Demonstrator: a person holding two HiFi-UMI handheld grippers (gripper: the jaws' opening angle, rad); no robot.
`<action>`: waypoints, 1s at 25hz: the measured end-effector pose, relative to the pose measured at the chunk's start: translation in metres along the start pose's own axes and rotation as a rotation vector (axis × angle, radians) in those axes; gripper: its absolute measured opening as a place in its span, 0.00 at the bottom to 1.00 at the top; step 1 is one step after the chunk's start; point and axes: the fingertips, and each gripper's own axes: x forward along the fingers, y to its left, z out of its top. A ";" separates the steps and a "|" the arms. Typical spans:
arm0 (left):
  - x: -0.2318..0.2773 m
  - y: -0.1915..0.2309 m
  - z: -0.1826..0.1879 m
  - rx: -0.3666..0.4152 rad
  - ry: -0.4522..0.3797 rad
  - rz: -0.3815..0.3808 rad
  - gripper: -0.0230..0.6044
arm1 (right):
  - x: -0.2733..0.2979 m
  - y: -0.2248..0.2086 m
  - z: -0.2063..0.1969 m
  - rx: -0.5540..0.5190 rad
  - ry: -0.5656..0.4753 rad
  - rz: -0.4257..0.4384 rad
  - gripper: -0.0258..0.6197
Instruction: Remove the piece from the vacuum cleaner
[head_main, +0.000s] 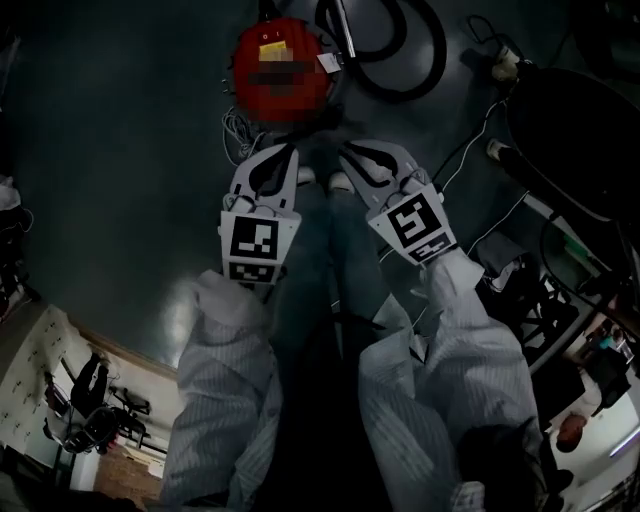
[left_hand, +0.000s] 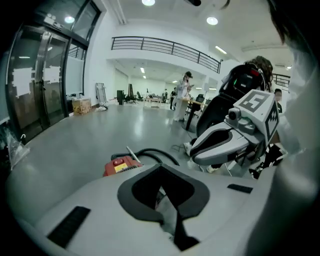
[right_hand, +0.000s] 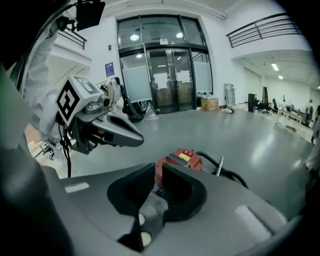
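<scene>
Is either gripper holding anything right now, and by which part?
Nothing is held: left gripper jaws together, right gripper jaws barely apart, both empty. The vacuum cleaner lies untouched ahead.

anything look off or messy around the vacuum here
Nothing looks spilled or broken. The red vacuum cleaner sits on the floor, its black hose looped beside it. Loose cables trail across the floor at the right, a possible trip hazard.
</scene>
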 end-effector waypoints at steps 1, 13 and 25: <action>0.022 0.010 -0.016 0.013 0.021 0.000 0.04 | 0.020 -0.008 -0.023 -0.023 0.039 0.011 0.08; 0.174 0.075 -0.128 0.277 0.129 0.067 0.11 | 0.176 -0.036 -0.222 -0.428 0.429 0.161 0.35; 0.189 0.074 -0.145 0.196 0.157 0.026 0.20 | 0.181 -0.024 -0.238 -0.482 0.519 0.316 0.14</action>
